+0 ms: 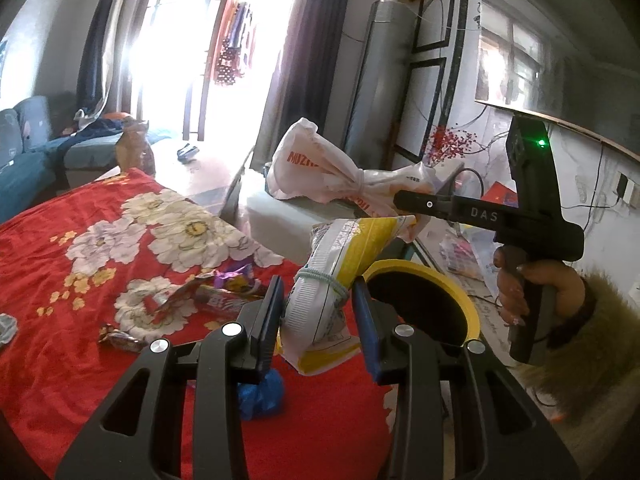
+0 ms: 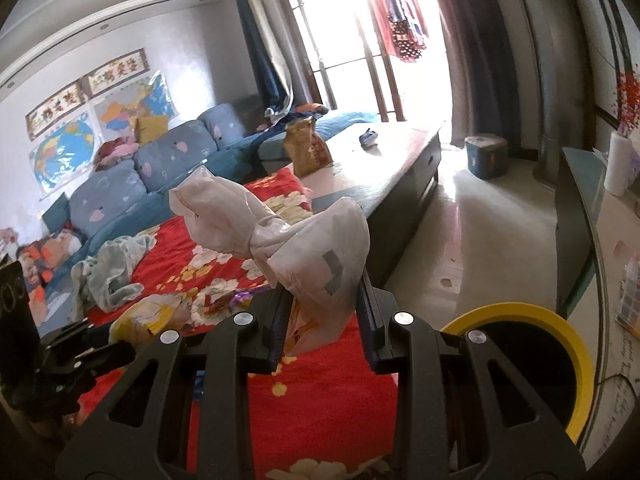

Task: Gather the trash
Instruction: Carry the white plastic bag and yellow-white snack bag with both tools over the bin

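A red flowered cloth (image 2: 320, 412) covers the near end of a long low table (image 2: 400, 168). Beyond the cloth's far edge, a brown paper bag (image 2: 307, 148) stands upright on the bare tabletop, and a small dark object (image 2: 369, 137) lies farther along toward the table's far end. A blue sofa (image 2: 120, 196) runs along the table's left side, with maps (image 2: 64, 156) on the wall above it. On the floor near the far right corner of the table sits a teal box (image 2: 486, 156). Dark curtains (image 1: 308, 52) flank the bright window (image 1: 200, 40).
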